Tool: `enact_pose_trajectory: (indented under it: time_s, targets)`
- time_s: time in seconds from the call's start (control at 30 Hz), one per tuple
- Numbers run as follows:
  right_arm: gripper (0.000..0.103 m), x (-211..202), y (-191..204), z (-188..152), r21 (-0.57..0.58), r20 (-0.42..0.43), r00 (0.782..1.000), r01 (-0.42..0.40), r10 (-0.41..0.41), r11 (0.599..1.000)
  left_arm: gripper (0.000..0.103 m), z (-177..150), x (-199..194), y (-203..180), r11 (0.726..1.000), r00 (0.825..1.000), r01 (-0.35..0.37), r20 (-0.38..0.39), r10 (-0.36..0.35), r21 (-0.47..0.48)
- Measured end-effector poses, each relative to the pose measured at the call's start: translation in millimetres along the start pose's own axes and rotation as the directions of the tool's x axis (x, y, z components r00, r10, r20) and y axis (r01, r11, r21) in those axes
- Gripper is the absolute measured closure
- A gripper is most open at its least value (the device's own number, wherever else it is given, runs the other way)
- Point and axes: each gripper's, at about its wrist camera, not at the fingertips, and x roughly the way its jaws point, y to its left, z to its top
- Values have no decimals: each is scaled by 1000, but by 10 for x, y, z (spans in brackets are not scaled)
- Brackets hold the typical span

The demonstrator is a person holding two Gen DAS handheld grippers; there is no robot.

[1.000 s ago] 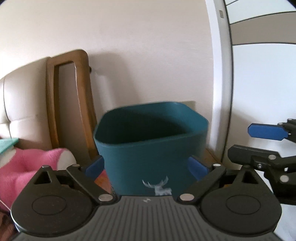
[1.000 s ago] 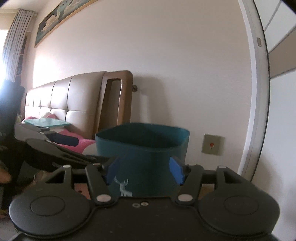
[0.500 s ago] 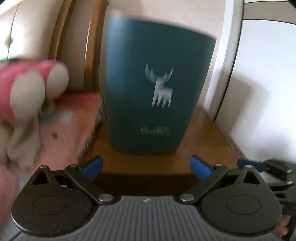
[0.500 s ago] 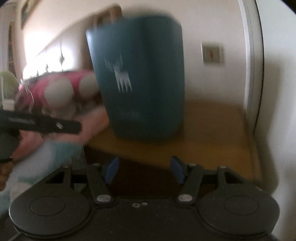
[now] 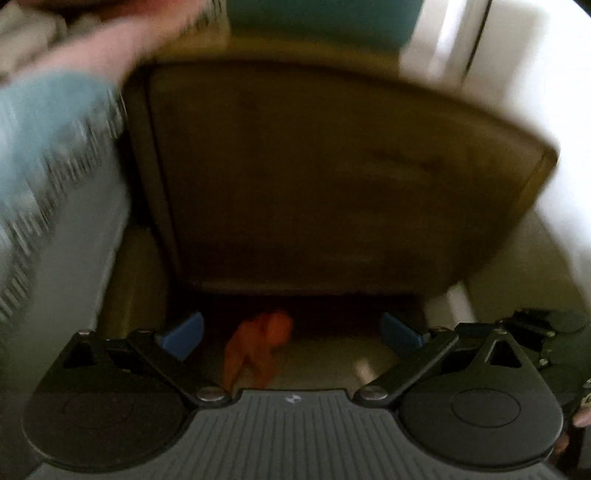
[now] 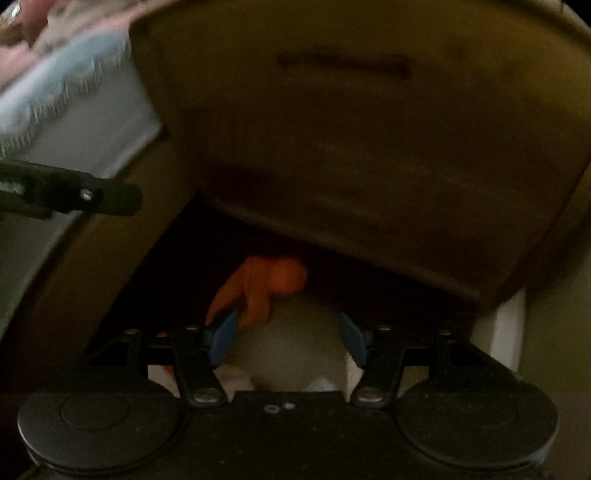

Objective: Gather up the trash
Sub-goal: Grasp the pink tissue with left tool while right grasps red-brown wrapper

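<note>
Half a second ago both my cameras looked straight at the teal bin on the wooden bedside desk; now they have dropped toward the floor, and only a strip of the teal plastic bin [image 5: 321,18] shows at the top of the left view, standing on the brown wooden desk [image 5: 332,177] whose front fills both views. New in sight is a crumpled orange piece of trash [image 5: 258,347] on the pale floor [image 5: 332,362], half in the shadow under the desk's lower edge. The light blue fringed bedspread [image 5: 48,140] hangs at the left, blurred by motion. My left tool [image 5: 291,332] points down with its blue fingers wide apart, nothing between them; the orange trash lies ahead between them. My right tool [image 6: 288,338] is also spread and empty, and the trash [image 6: 262,288] sits just beyond its left finger [image 6: 221,338]
</note>
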Motion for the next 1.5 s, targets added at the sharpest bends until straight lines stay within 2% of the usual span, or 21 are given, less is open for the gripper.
enact_pose_trajectory:
  time_s: [0.1,0.17,0.27,0.37,0.43,0.5,0.6,0.7,0.8,0.93,1.0,1.17,1.23,1.3,1.33,1.4,1.43,1.47,1.5]
  targets:
    - [42,288,16,-162,3,-87,996,-1,1,1000,0,-234,373,13,999,994,-41,-102,41,1]
    - [42,474,-12,-262,29,-146,989,0,4,1000,0,-390,611,27,998,983,-59,-172,60,10]
    - [43,719,-71,-498,62,-251,968,9,7,998,0,-642,962,17,998,955,-44,-292,52,33]
    - [43,923,-119,-761,55,-348,938,22,-1,998,0,-912,1231,-79,992,925,-35,-373,79,125]
    - [43,1053,-129,-880,59,-395,919,27,-1,998,0,-1103,1412,-153,982,896,-12,-434,95,191]
    - [43,1147,-141,-990,64,-426,905,41,-10,997,0,-1238,1533,-212,975,876,-5,-469,111,221]
    - [43,1336,-119,-1140,65,-481,876,16,17,998,0,-1381,1727,-227,975,841,18,-531,105,222]
    - [43,1454,-11,-1277,1,-532,847,-23,20,1000,0,-1524,1877,-192,976,821,12,-559,116,219]
    - [43,1551,51,-1368,-36,-549,836,-42,15,998,0,-1618,2067,-110,983,795,-3,-595,113,184]
    - [43,1707,28,-1468,-9,-569,822,-34,23,999,0,-1740,2207,-66,987,782,-5,-615,105,162]
    - [43,1780,2,-1520,1,-579,815,-17,15,1000,0,-1813,2259,-78,985,781,-4,-614,110,171]
    - [44,1892,-40,-1565,14,-561,828,14,-4,1000,1,-1897,2343,-90,987,782,-2,-615,103,162]
    - [44,1910,-38,-1583,2,-564,826,25,-19,1000,8,-1895,2370,-70,991,785,-4,-614,87,135]
    - [44,1933,-16,-1600,-17,-565,824,26,-31,1000,21,-1897,2399,-63,993,780,-2,-621,74,116]
    - [45,1934,-5,-1605,-28,-561,827,24,-36,999,24,-1901,2411,-63,994,778,-3,-624,74,113]
    - [46,1926,0,-1603,-41,-550,834,27,-45,999,38,-1911,2407,-82,994,778,4,-625,68,113]
    - [47,1923,1,-1600,-42,-547,836,30,-48,999,40,-1913,2405,-97,993,778,6,-624,69,117]
    - [52,1923,-5,-1598,-43,-547,836,36,-54,998,45,-1910,2402,-103,993,780,6,-622,71,120]
    - [65,1927,-12,-1598,-41,-550,833,37,-54,998,53,-1904,2397,-102,993,784,0,-617,75,122]
